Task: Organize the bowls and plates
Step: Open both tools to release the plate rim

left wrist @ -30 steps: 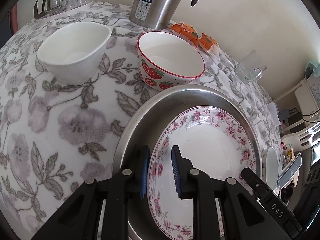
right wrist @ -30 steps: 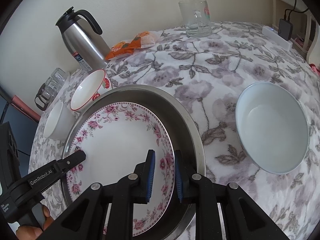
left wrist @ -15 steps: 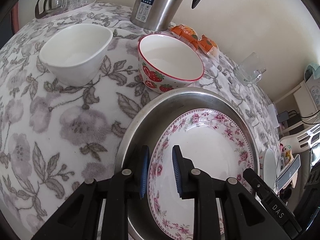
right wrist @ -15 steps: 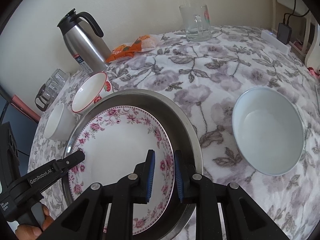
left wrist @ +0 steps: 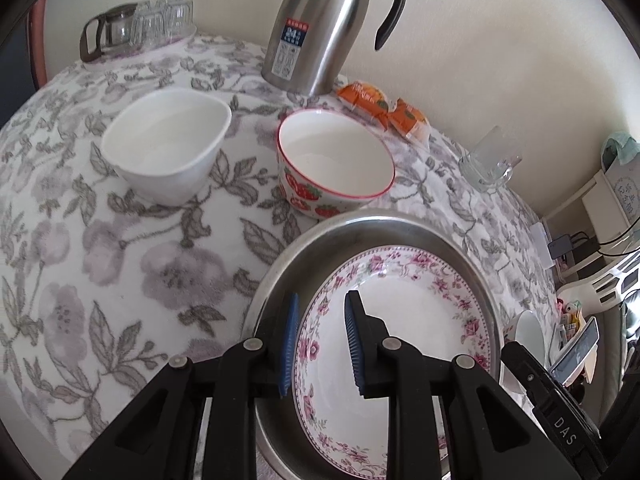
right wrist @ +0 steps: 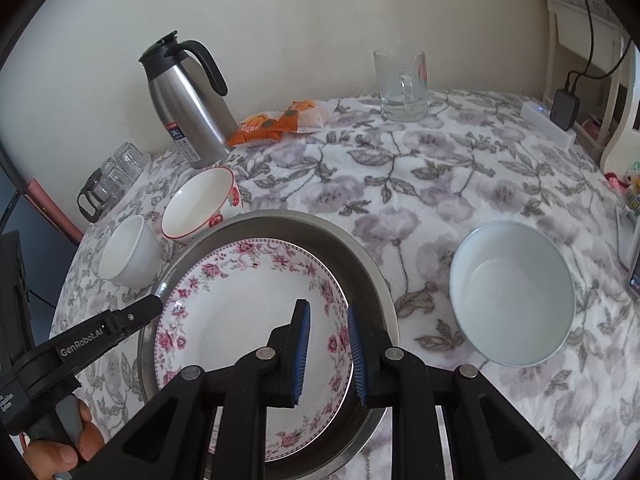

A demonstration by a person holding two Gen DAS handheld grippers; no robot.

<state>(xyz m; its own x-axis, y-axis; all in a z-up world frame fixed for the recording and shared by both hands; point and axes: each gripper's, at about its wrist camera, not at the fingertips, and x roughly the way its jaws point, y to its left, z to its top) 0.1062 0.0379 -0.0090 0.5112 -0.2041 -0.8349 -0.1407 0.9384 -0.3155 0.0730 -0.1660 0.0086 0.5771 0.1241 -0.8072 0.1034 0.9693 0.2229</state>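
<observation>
Floral-patterned tablecloth meets a cream wall.

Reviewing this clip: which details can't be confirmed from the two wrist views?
- Floral plate: its near rim is hidden behind the left gripper in the left wrist view, and behind the right gripper in the right wrist view; pad contact is unclear.
- Flask label: print too small.
- Pale bowl: mostly cut off behind the steel pan, left wrist view.
</observation>
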